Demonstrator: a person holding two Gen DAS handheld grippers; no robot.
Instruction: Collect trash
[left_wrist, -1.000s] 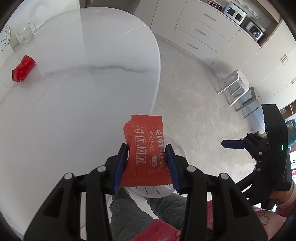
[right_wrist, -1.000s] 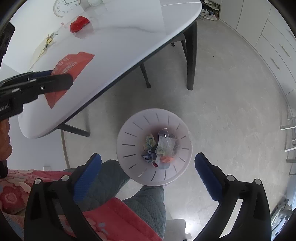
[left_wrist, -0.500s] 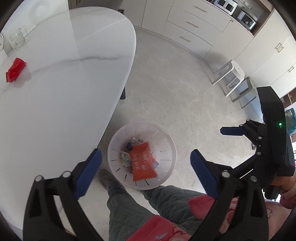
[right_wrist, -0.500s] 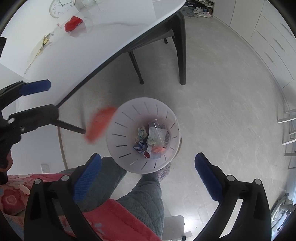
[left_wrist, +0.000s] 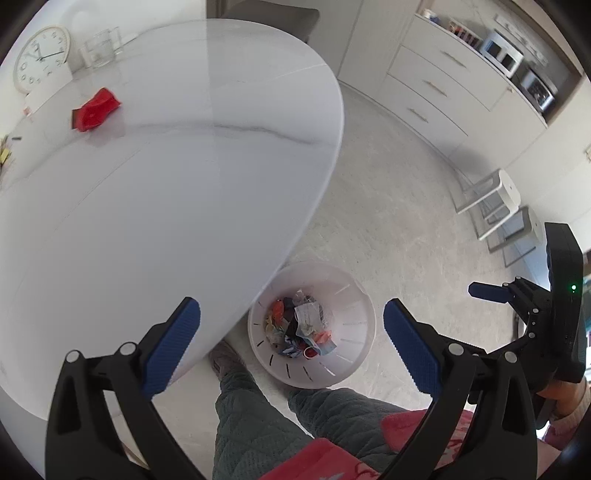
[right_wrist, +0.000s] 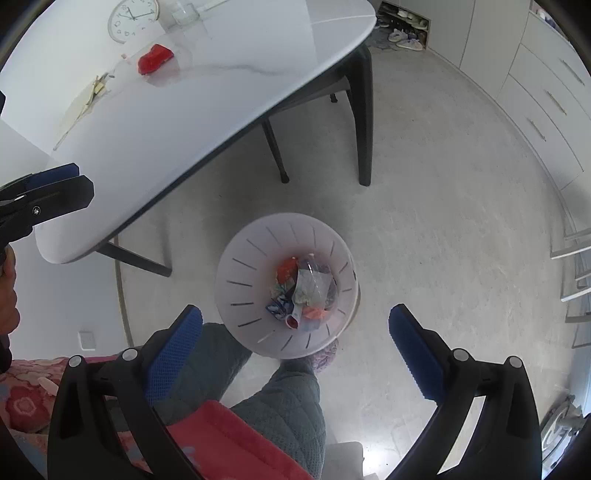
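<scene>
Above bin (left_wrist: 360, 295): left claw (left_wrist: 291, 341) wide, empty.

My left gripper (left_wrist: 291, 332) points steeply down, its blue-padded jaws spread wide with nothing between them. My right gripper (right_wrist: 295, 343) points down too, jaws just as wide and empty. My legs (right_wrist: 280, 398) in quilted grey trousers show below both claws. My right hand (left_wrist: 565, 391) grips its handle.
</scene>
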